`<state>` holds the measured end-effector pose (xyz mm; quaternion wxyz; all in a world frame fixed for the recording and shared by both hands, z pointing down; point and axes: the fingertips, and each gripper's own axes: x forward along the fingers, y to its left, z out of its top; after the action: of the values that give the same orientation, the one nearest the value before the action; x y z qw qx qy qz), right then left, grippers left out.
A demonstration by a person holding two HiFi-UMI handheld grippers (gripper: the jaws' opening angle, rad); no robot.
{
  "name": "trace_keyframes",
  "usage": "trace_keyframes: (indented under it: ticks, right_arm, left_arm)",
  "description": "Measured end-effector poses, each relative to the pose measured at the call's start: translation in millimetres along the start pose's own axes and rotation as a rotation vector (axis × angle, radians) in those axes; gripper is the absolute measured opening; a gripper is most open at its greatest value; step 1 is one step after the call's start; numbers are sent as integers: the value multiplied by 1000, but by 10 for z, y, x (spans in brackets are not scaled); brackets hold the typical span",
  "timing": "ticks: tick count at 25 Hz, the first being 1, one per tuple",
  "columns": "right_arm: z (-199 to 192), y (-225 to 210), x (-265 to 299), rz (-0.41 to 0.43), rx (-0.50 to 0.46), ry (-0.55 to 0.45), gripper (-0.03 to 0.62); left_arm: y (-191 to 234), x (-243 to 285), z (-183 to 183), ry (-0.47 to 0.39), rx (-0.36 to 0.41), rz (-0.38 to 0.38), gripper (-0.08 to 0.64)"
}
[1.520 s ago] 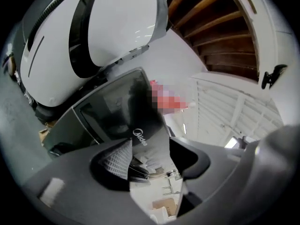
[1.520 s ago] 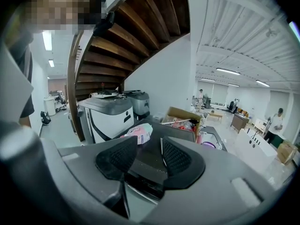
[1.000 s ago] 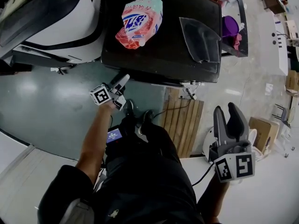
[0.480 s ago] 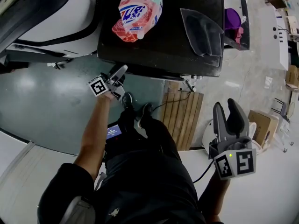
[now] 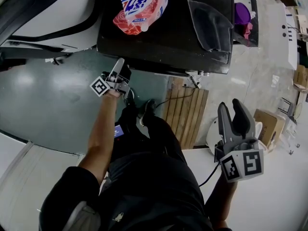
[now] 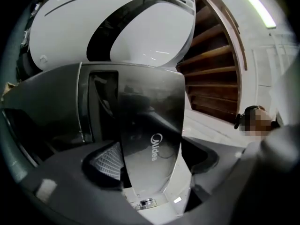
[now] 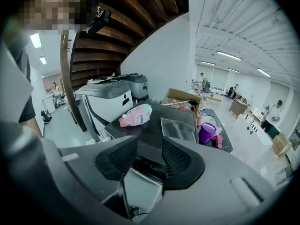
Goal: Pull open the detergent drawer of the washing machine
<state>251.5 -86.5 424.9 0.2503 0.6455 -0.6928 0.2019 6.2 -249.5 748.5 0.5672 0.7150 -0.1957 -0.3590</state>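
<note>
The dark washing machine fills the top of the head view. My left gripper is at its front left edge, pointing at the front. In the left gripper view, a glossy dark panel with a Midea logo stands between that gripper's wide jaws. The jaws are closing and the ribbed pads do not press on the panel. Whether this panel is the drawer front I cannot tell. My right gripper hovers low right, away from the machine, open and empty.
A pink detergent bag and a clear plastic piece lie on the machine top. A purple container stands to its right, a white machine to its left. A wooden pallet lies on the floor by the person's legs.
My left gripper has rolled and moved closer to the machine's front left edge. The right gripper has sunk slightly.
</note>
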Motion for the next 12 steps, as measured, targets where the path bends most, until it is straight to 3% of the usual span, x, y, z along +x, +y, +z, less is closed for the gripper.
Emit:
trace_keyframes:
  ticks: [12]
  right_arm:
    - [-5,87,161,45,10,-4,163]
  left_arm:
    - [-306,-611,-282,34,-40,13,408]
